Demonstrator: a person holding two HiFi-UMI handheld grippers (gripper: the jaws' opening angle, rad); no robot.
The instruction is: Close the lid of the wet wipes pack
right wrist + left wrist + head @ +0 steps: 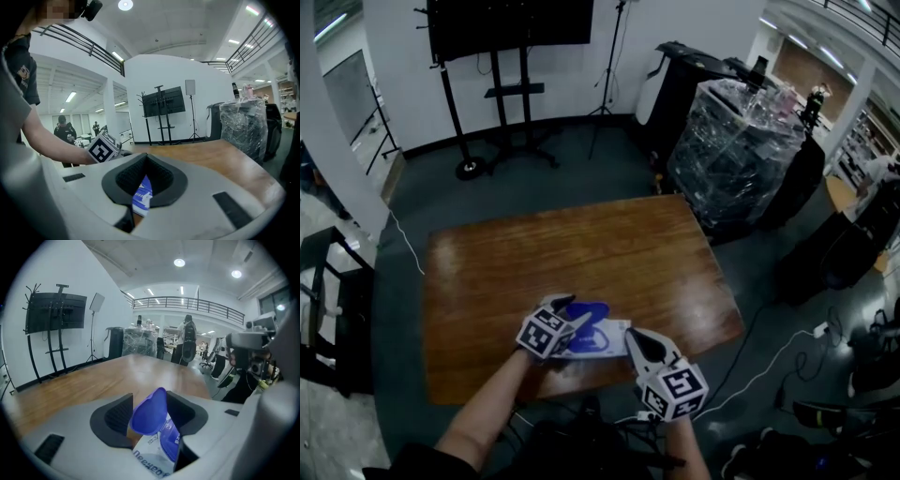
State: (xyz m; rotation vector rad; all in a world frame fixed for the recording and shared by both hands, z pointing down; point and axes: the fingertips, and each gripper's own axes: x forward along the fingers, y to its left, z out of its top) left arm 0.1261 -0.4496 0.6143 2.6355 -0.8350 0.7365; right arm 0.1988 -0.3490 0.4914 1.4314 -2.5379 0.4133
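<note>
The wet wipes pack point(598, 341) lies near the front edge of the wooden table point(581, 248), white with blue print. Its blue lid point(586, 309) stands flipped up at the far side. In the left gripper view the lid point(150, 412) rises upright between the two black pads point(117, 416) of my left gripper point(151, 414), which is open; the pads do not press on it. The pack point(157, 453) runs under the jaws. My left gripper point(572, 323) sits over the pack's left end. My right gripper point(631, 339) is shut on the pack's right end point(141, 194).
A TV stand point(511, 84) is beyond the table. A plastic-wrapped stack point(736, 141) stands at the far right. A black rack point(328, 309) is left of the table. Cables point(778, 352) trail on the floor to the right. People stand in the background of both gripper views.
</note>
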